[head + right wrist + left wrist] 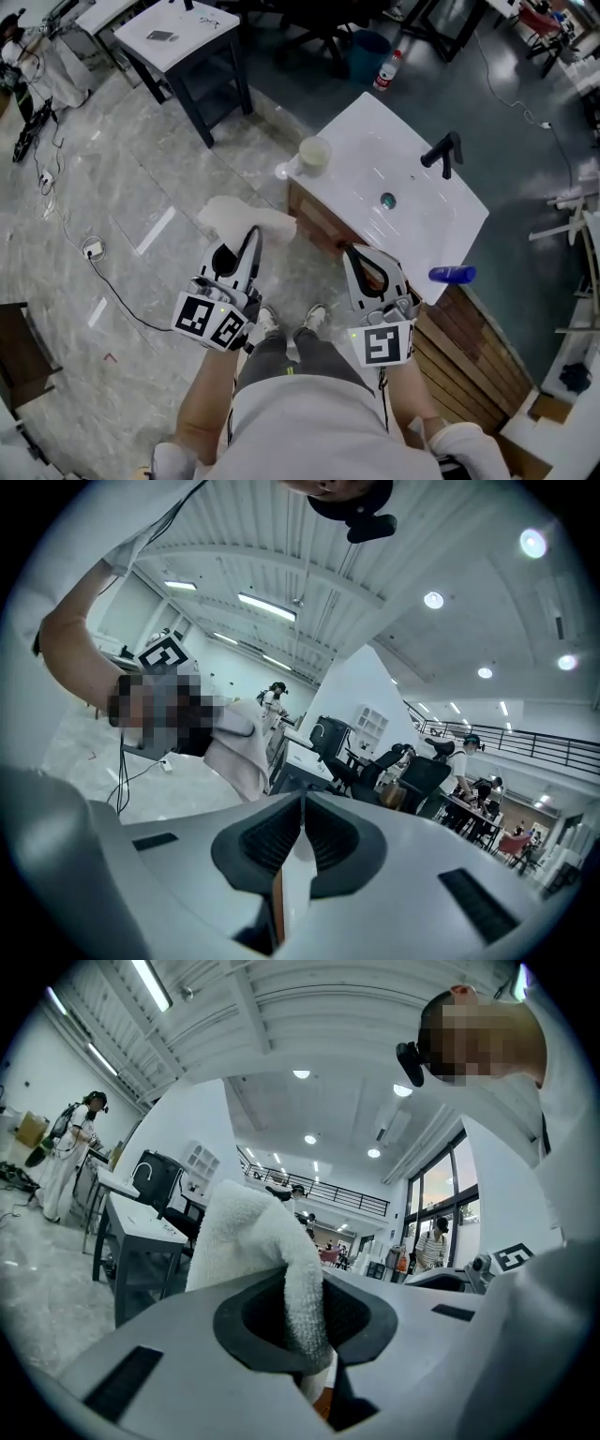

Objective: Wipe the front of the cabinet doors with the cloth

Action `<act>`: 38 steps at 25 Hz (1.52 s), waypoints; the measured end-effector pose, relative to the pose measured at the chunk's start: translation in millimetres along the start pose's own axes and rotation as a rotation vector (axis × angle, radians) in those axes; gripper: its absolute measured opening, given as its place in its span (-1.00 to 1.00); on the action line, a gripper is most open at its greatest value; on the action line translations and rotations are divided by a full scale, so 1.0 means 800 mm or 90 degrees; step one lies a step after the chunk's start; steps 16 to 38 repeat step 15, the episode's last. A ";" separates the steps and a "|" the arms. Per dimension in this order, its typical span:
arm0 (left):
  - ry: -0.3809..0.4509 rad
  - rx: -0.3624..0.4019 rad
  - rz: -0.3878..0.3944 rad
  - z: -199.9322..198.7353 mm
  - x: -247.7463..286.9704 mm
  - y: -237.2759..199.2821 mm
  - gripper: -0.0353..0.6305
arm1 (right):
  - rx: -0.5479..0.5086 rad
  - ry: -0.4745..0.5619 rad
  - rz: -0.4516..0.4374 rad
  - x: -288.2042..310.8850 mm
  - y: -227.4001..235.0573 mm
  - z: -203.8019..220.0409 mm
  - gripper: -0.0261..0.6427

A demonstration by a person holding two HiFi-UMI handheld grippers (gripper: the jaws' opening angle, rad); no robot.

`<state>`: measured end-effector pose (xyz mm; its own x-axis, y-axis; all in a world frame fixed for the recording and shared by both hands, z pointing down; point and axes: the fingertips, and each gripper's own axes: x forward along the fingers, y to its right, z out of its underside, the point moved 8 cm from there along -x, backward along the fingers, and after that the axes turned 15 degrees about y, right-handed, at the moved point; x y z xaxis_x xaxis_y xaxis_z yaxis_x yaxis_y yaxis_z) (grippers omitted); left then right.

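L tongs [242, 246] clamp cloth [239, 214]; R tongs [367, 267] closed, empty. Door [314, 218] just ahead: press cloth flat, overlap strokes top to btm, keep R clear.

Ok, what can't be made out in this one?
- The cabinet doors: head view, mostly under the white countertop and behind the right gripper; only a wooden strip shows. Neither gripper view shows them.
- The cloth in the left gripper: head view cannot tell whether it touches the doors.
- The blue bottle: head view, too small to read any label.
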<state>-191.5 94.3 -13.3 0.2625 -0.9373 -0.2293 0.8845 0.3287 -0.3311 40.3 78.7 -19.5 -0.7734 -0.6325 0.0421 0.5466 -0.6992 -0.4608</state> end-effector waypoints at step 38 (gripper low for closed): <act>0.037 -0.007 -0.007 -0.026 0.000 0.005 -0.72 | -0.004 0.010 0.007 -0.003 0.003 -0.037 -0.79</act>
